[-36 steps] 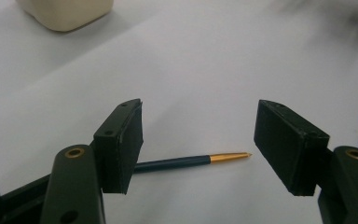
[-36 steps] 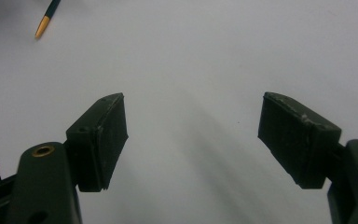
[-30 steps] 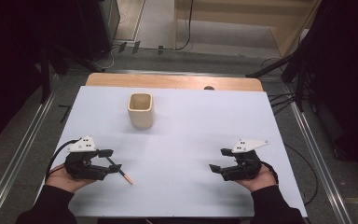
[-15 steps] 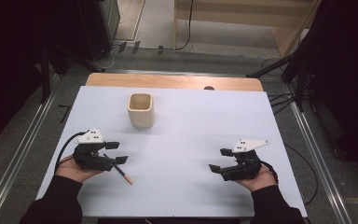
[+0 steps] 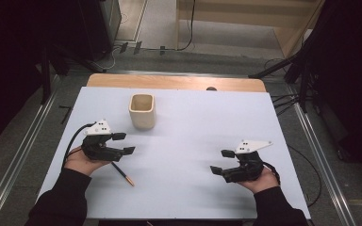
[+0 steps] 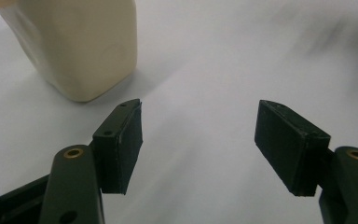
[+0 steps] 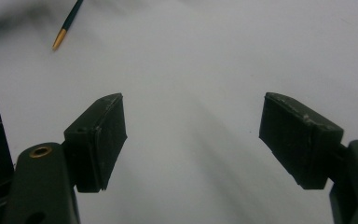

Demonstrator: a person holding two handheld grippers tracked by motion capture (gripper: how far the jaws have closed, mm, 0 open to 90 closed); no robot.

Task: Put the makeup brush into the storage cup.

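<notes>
A cream square cup (image 5: 142, 110) stands upright at the back left of the white table (image 5: 193, 122); it also rises close ahead of my left jaws (image 6: 79, 46). A dark pencil with a gold tip (image 5: 122, 173) lies on the table near the front left, partly under my left hand; its tip end is seen too (image 7: 66, 25). My left gripper (image 5: 124, 143) hovers open just above the pencil, between it and the cup, with nothing between its jaws (image 6: 198, 140). My right gripper (image 5: 221, 161) rests open near the front right, empty (image 7: 191, 135).
A wooden strip (image 5: 174, 82) runs along the table's far edge. Metal rails (image 5: 26, 155) flank the table on both sides, and cables (image 5: 287, 101) lie on the floor to the right. Dark equipment stands at the back left.
My left gripper has moved forward and to the right, off the pencil's back end and toward the cup. The right gripper has stayed in place.
</notes>
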